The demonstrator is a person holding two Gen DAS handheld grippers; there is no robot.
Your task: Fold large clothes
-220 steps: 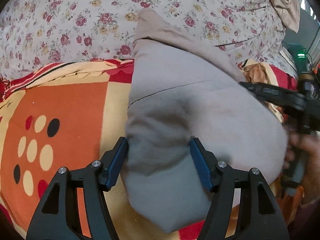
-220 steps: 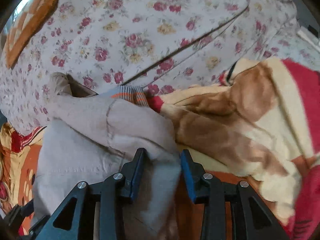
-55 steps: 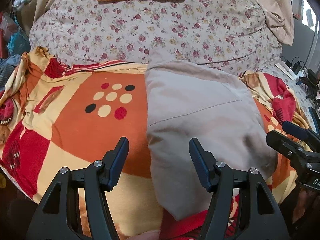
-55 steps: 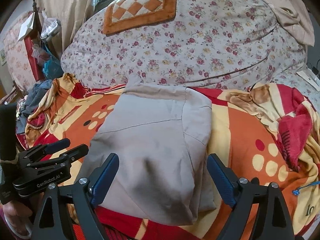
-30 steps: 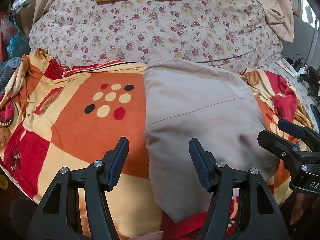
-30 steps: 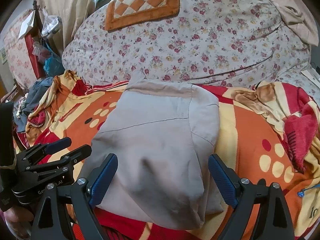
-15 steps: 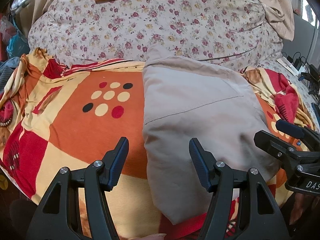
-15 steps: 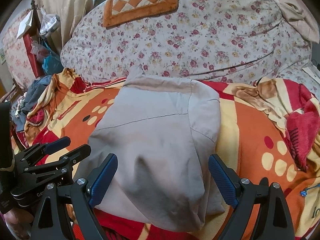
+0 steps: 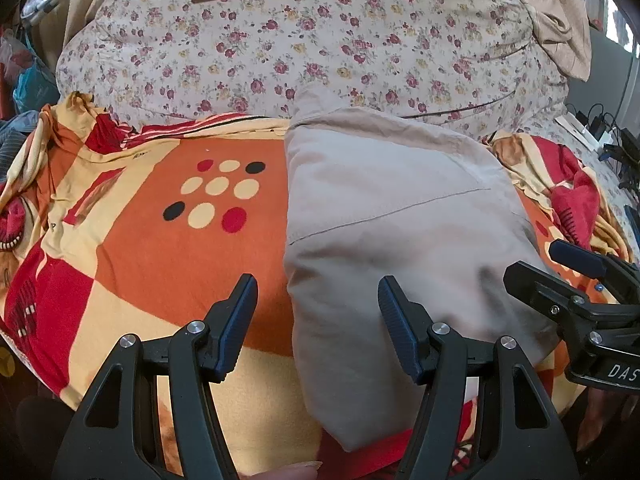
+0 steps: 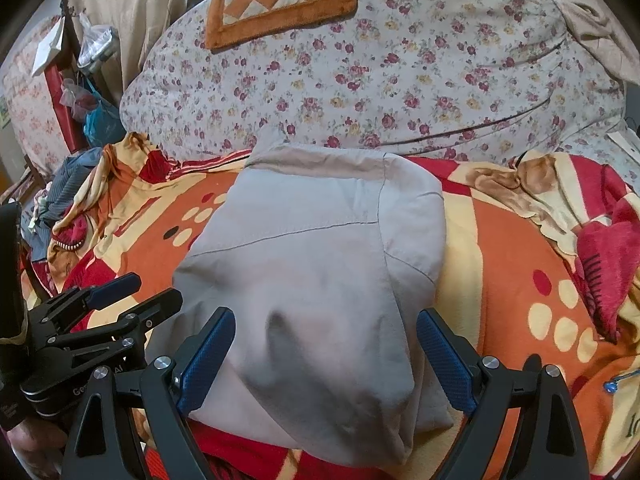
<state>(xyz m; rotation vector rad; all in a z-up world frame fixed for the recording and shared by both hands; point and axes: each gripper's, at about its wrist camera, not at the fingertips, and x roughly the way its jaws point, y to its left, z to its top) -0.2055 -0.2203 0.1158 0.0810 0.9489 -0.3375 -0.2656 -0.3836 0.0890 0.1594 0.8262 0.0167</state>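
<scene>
Folded beige garment [image 9: 400, 216] on the blanket [image 9: 140, 240] (orange-patterned) — both claws gape, empty.

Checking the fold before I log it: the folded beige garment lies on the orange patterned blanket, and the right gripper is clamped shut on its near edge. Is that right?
Not quite. The right gripper is open, not clamped; the right wrist view shows its fingers spread either side of the folded beige garment without pinching it. The garment does lie on the orange patterned blanket.
</scene>
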